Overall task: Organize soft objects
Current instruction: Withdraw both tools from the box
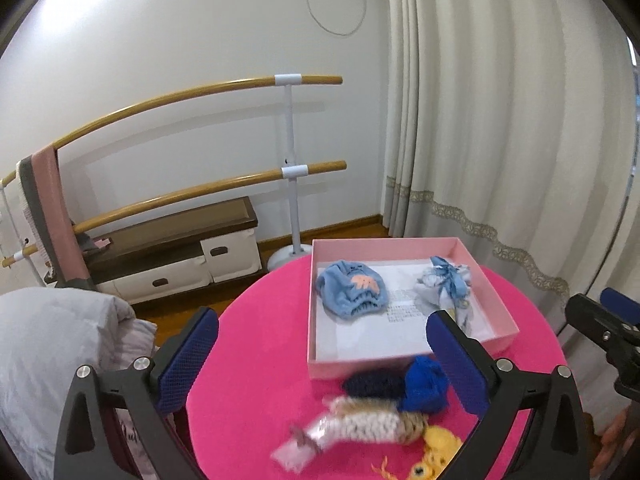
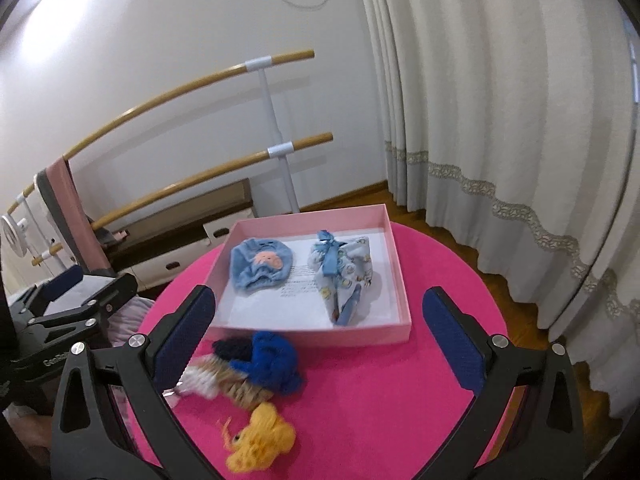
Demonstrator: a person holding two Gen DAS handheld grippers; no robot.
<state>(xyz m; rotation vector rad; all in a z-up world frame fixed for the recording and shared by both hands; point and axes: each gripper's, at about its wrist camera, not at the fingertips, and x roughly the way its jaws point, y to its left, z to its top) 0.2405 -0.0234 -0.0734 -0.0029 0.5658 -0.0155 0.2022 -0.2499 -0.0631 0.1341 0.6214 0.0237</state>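
A pink box stands on a round pink table. It holds a light blue knit hat and a pale blue patterned garment. In front of the box lie a bright blue knit piece, a dark navy knit piece, a beige-white knit piece and a yellow knit toy. My left gripper is open above the knit pile. My right gripper is open above the table, empty.
A wooden ballet barre with a pink towel stands at the wall, above a low storage bench. Curtains hang at the right. Bedding lies left of the table.
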